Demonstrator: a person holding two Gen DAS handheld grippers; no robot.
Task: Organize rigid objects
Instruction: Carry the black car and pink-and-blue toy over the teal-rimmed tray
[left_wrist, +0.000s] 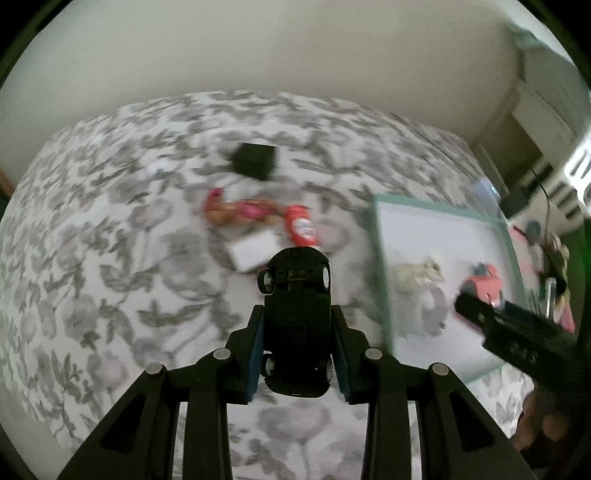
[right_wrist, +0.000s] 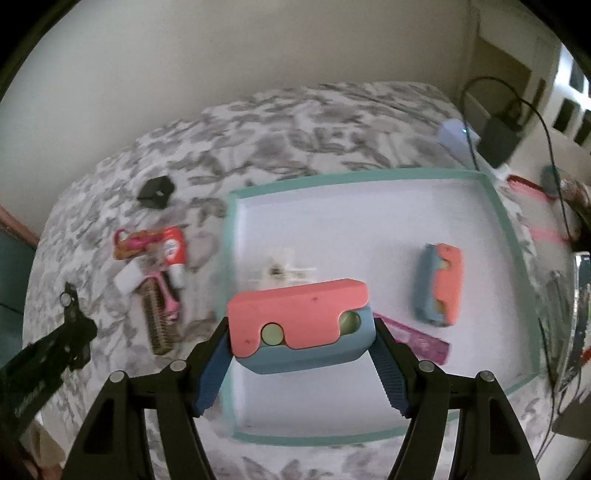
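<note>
Below me spreads the bed (right_wrist: 314, 122), covered in a white spread printed with grey leaves and flowers. A shallow tray (right_wrist: 495, 206) with a teal rim lies on it toward the right edge. Left of the tray sits a loose cluster: a red tube (right_wrist: 173, 245), a small white block (right_wrist: 127, 278), a brown comb (right_wrist: 157, 325) and a pink-clad doll (right_wrist: 133, 242), all touching or nearly so. Farther toward the wall-side edge lies a small black box (right_wrist: 157, 192), apart from the rest.
</note>
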